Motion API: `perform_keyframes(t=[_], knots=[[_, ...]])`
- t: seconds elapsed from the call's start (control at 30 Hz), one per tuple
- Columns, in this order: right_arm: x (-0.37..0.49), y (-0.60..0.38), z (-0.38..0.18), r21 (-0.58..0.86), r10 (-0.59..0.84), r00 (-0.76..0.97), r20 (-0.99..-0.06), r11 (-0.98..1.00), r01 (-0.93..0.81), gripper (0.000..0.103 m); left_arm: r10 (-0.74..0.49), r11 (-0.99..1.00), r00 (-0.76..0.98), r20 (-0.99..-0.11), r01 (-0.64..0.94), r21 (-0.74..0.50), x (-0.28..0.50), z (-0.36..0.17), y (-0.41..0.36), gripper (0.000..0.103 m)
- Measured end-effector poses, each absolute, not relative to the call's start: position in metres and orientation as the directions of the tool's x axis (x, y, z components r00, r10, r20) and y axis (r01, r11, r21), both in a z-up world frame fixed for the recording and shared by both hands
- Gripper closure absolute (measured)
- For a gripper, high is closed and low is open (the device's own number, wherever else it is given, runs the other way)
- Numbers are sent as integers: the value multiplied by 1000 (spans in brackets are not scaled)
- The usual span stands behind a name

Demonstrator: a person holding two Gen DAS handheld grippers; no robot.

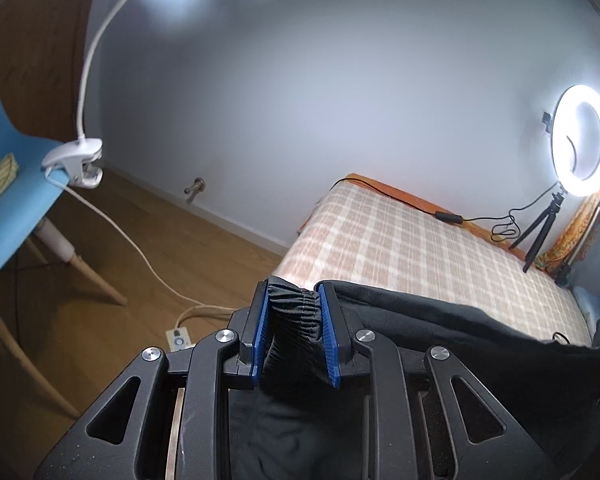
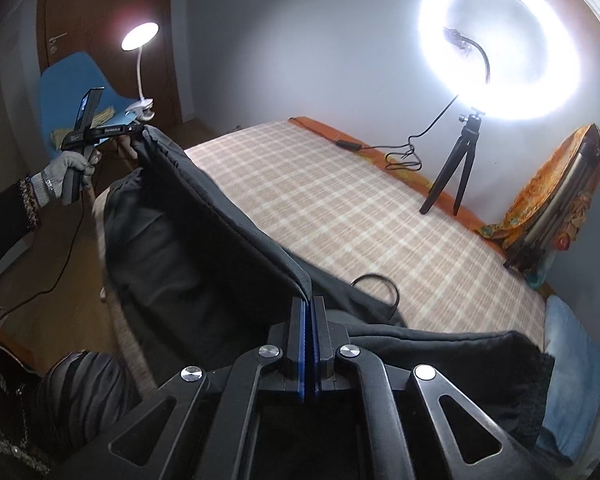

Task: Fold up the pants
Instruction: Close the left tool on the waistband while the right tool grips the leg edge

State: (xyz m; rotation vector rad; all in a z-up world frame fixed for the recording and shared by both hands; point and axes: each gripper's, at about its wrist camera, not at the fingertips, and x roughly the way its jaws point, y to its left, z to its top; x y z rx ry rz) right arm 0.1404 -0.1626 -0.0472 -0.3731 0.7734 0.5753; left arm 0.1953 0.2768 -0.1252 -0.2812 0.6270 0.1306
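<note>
The black pants point(image 2: 204, 240) hang stretched in the air between both grippers, above the near edge of the checked bed point(image 2: 340, 200). My left gripper point(image 1: 294, 298) is shut on the bunched elastic waistband point(image 1: 294, 312); the fabric point(image 1: 460, 328) runs off to the right. It also shows far left in the right wrist view point(image 2: 138, 132), held by a gloved hand. My right gripper point(image 2: 309, 304) is shut on a thin folded edge of the pants point(image 2: 306, 280). The lower part of the pants drapes below, partly hidden.
A ring light on a black tripod point(image 2: 456, 172) stands on the bed's far side, with its cable point(image 2: 400, 152). A blue chair point(image 1: 4, 184) with a clip lamp point(image 1: 76, 160) stands on the wooden floor at left. A power strip point(image 1: 178, 338) lies on the floor. Orange cloth point(image 2: 548, 192) is at right.
</note>
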Motion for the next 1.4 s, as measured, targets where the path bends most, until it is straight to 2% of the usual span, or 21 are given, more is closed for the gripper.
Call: perform_keyframes(t=[0.27,0.53,0.67,0.87,0.93,1.0,1.1,1.23,1.3,1.4], knots=[[99,-163,-68,-104,326,559,-763,790,-604,103,13,940,803,-596,-214,-267,150,-147,277,81],[76,-164,-93,-85,325,537,-778,793,-603,103,-19,921,771,-637,-235,-312,124,-169,279,80],[71,-168,-98,-58,332,520,-787,800,-598,103,-73,879,760,-646,-256,-401,111,-181,281,79],[69,-169,-99,-56,343,526,-778,797,-602,103,-151,747,788,-597,-305,-591,89,-195,292,70],[69,-168,-100,-51,345,519,-782,794,-605,103,-174,704,799,-575,-307,-640,83,-196,295,70],[68,-168,-103,-48,346,515,-784,793,-607,103,-187,684,806,-562,-304,-663,79,-196,295,69],[66,-168,-106,-39,350,509,-786,795,-606,103,-224,643,811,-540,-294,-708,77,-197,296,57],[64,-169,-110,-36,345,498,-795,794,-607,103,-238,615,824,-515,-283,-736,75,-193,295,56],[64,-170,-113,-31,342,487,-804,793,-609,103,-238,595,823,-516,-296,-747,76,-194,298,51],[63,-172,-117,-36,330,474,-816,791,-611,103,-252,523,823,-509,-326,-787,81,-201,307,50]])
